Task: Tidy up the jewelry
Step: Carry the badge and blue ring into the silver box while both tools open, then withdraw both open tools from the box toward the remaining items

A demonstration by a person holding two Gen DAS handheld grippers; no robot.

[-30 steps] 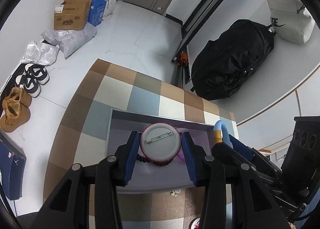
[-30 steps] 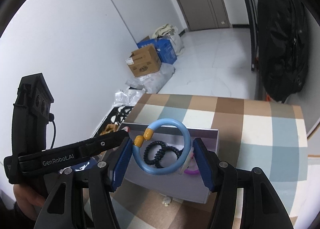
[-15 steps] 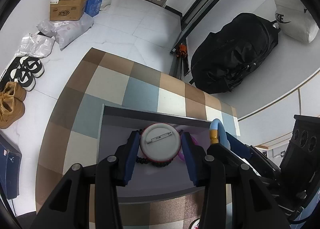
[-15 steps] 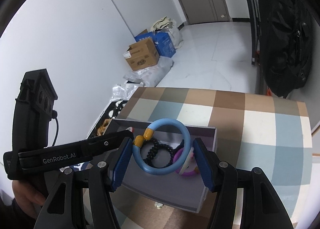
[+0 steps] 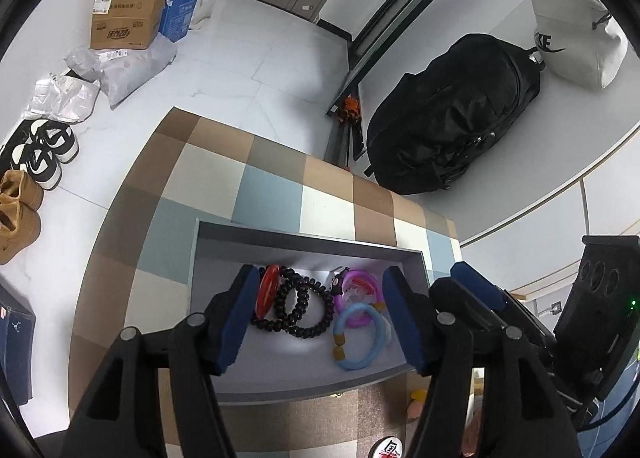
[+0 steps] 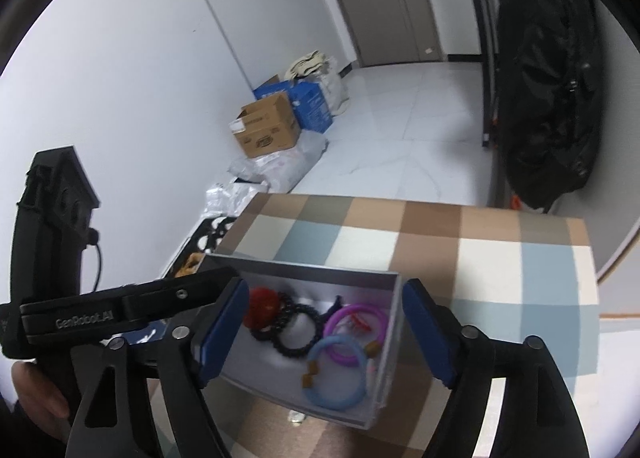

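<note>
Left hand-held gripper (image 5: 320, 314) & right hand-held gripper (image 6: 324, 332): both spread, empty, over box (image 5: 304, 246) w/ blue ring (image 5: 358, 336), black coils (image 5: 298, 308) inside.

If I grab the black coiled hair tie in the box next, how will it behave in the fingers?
The black coiled hair tie looks like springy plastic coil, so it will likely squash and stretch rather than stay stiff. It seems light. It lies against the red badge and a second black coil in the grey box, so lifting it may drag those along.
</note>
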